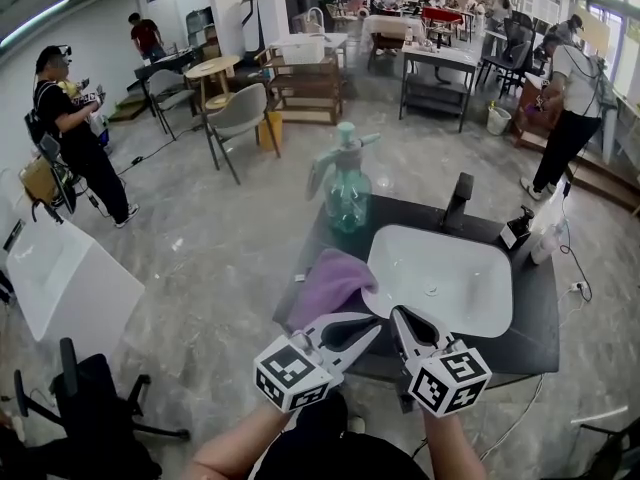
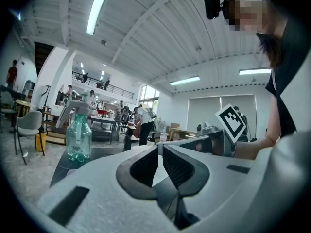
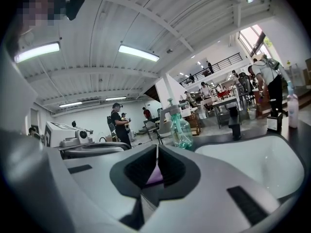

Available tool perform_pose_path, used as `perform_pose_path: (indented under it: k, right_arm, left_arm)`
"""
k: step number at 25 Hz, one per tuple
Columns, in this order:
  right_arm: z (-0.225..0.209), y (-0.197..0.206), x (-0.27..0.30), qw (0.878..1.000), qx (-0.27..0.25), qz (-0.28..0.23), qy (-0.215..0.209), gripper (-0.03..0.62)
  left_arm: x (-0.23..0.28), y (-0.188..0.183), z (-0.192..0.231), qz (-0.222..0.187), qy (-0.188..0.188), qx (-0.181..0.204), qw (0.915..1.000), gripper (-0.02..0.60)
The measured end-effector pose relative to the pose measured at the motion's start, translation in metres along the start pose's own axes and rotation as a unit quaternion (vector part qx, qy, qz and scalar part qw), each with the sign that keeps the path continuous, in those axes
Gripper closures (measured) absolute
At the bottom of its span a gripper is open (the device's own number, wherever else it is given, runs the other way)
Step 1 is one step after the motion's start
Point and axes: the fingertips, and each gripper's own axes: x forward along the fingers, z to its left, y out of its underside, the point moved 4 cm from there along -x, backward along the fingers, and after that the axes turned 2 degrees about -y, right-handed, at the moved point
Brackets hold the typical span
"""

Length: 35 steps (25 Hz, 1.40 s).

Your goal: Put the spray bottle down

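Head view: the spray bottle point(image 1: 347, 183) stands upright on the far left corner of the dark table point(image 1: 528, 308), just beside the white sink point(image 1: 445, 278), with a purple cloth point(image 1: 328, 286) lying nearer. The left tongs point(image 1: 372, 326) and right tongs point(image 1: 398, 315) hover at the near edge, well apart from the spray bottle

Left gripper view: the left tongs point(image 2: 160, 147) are pressed together and empty, the spray bottle point(image 2: 78, 139) standing ahead to the left

Right gripper view: the right tongs point(image 3: 156, 149) are likewise closed on nothing, the spray bottle point(image 3: 181, 130) upright ahead
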Motion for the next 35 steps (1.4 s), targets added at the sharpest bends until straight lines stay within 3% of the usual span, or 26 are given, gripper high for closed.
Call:
perform_pose_path:
  k: [8,35]
  right_arm:
    - [0.009,0.013,-0.018,1.0,0.012,-0.003,0.0,0.586]
    - [0.037,0.025,-0.009,1.0,-0.008,0.01,0.009,0.588]
  left_arm:
    - [-0.017,0.005,-0.018,0.001,-0.008,-0.005,1.0,0.549]
    - [-0.045,0.013,0.0,0.006,-0.013,-0.023,0.9996,0.549]
